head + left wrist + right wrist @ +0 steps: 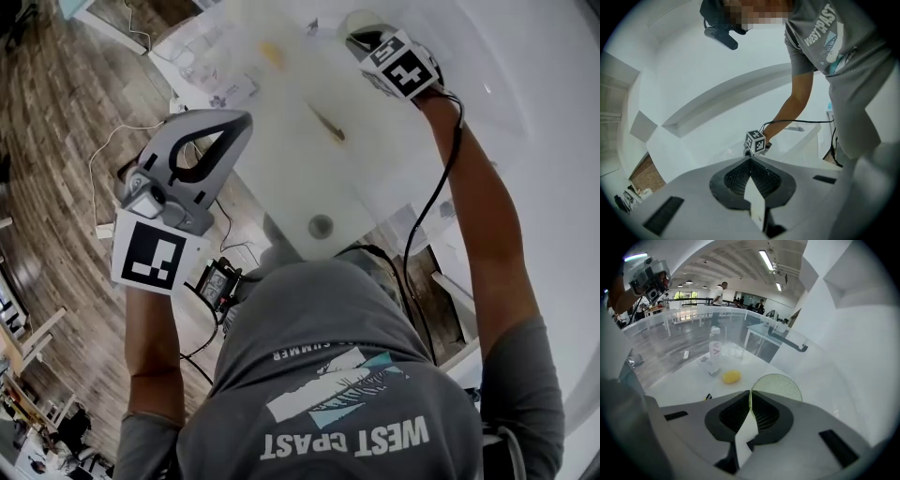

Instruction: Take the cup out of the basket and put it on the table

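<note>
A pale green, translucent, dimpled cup hangs in front of my right gripper, whose jaws are shut on the cup's rim. In the head view this gripper is held out over the far right part of the white table, and the cup shows only as a pale round shape at its tip. My left gripper is raised at the left, off the table's edge, its jaws shut with nothing between them. No basket is in sight.
On the table lie a yellow lump, a clear bottle with small packets beside it, a thin stick-like thing and a dark round spot near the front edge. Cables run down past the person's body to the wood floor.
</note>
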### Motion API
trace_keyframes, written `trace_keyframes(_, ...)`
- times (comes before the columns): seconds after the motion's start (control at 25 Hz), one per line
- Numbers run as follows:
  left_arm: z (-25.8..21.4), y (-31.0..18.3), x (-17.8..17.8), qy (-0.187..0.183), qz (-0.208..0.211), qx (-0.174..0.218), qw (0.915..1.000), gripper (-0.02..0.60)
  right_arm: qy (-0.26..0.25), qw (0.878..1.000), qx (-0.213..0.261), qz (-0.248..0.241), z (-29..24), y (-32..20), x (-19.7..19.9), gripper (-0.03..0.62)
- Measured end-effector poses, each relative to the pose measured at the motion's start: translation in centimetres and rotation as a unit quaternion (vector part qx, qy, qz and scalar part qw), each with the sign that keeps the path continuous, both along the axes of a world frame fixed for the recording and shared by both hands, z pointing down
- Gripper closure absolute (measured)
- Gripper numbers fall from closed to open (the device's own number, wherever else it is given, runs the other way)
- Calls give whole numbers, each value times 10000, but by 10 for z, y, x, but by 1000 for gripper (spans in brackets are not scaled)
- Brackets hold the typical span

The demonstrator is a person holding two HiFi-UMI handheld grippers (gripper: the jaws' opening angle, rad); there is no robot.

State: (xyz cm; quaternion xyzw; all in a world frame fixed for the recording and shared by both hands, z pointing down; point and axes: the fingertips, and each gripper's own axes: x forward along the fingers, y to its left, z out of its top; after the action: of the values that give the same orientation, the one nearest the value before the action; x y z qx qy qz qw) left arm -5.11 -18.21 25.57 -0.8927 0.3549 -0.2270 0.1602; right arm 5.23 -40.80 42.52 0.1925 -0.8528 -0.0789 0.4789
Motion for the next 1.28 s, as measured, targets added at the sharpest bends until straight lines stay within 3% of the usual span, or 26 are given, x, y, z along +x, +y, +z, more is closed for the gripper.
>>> trace_keyframes(0.68,-10,24,-3,55,32,219,9997,572,-815,9926,883,-182,-132,88,-18,565)
trace_keyframes(1.28,-5,43,-9,48,0,338,9994,572,-1301,9802,1379,-575,-193,166,-42,565)
